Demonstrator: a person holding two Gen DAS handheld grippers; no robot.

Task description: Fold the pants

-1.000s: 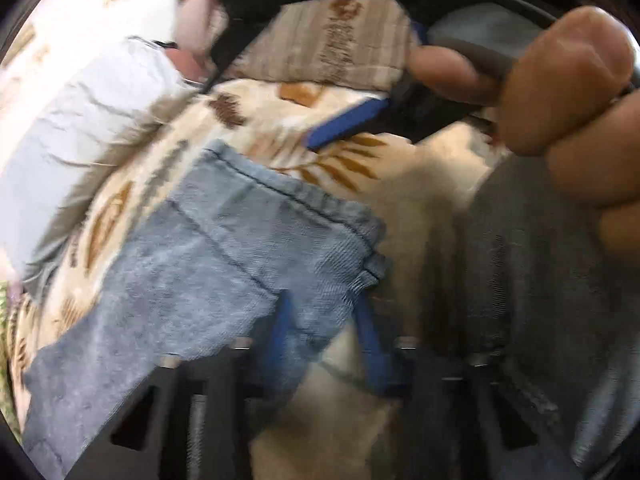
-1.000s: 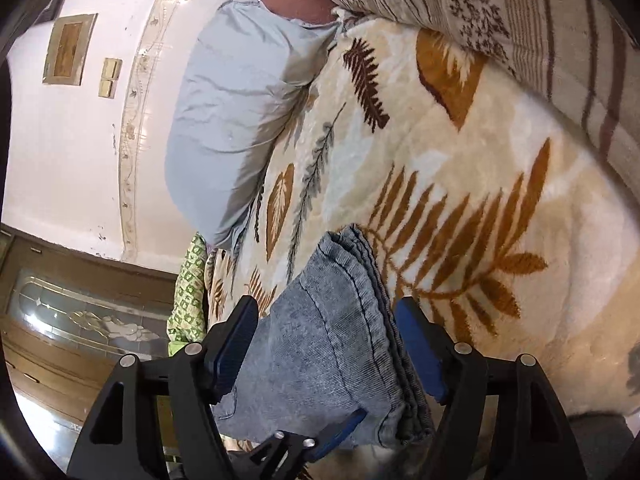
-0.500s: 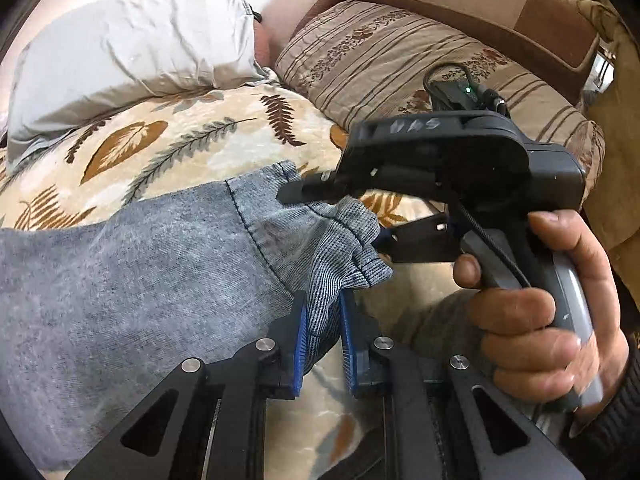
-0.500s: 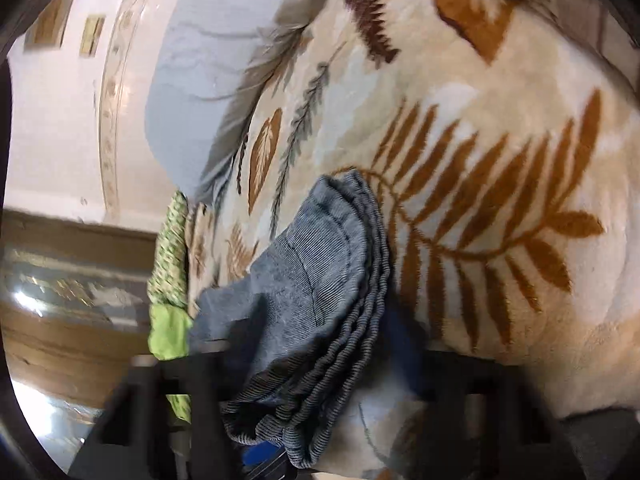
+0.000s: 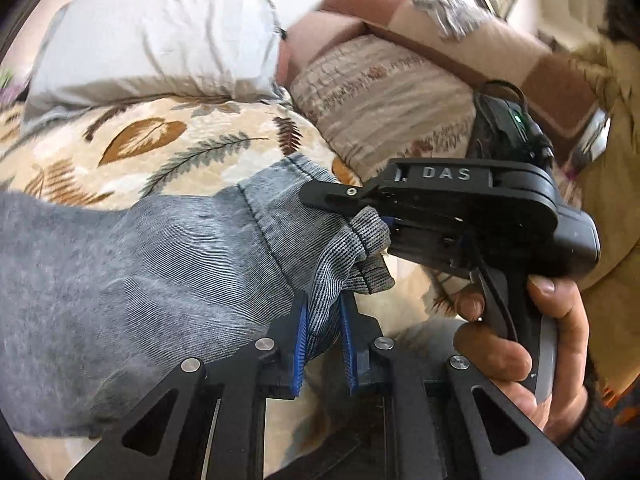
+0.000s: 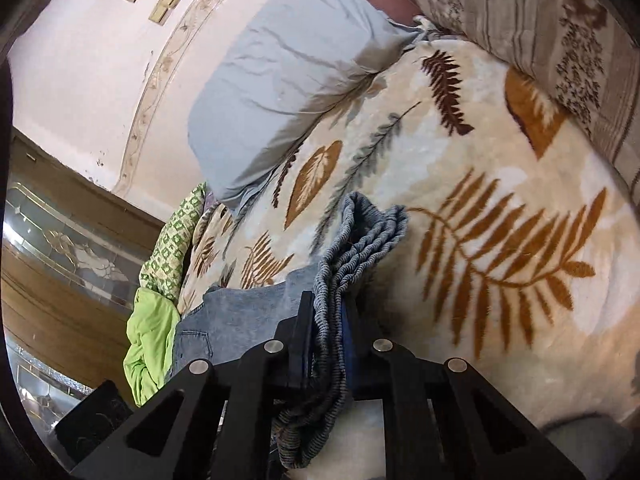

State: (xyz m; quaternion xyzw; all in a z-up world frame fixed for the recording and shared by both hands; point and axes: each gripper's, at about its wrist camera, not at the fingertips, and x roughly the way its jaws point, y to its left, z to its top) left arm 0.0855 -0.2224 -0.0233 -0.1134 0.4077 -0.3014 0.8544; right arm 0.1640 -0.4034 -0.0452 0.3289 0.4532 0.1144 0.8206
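Note:
Grey-blue denim pants (image 5: 160, 272) lie on a cream leaf-print blanket (image 5: 140, 144). My left gripper (image 5: 324, 304) is shut on one corner of the leg hem, its blue pads pressing the cloth. Just beyond it, my right gripper (image 5: 360, 216), held by a person's hand (image 5: 520, 340), grips the other hem corner. In the right wrist view, the right gripper (image 6: 326, 308) has its jaws closing, with the layered hem of the pants (image 6: 368, 232) pinched between them and raised off the blanket (image 6: 500, 200).
A grey pillow (image 5: 160, 48) lies at the far edge of the blanket, and a striped cushion (image 5: 380, 96) sits to its right against a brown sofa back. Green cloth (image 6: 152, 344) hangs at the bed's edge near a wooden door (image 6: 60, 248).
The right gripper's jaws went from wide open around the hem to closed on it and lifted it. The left gripper rolled upright and rose, still holding its corner.

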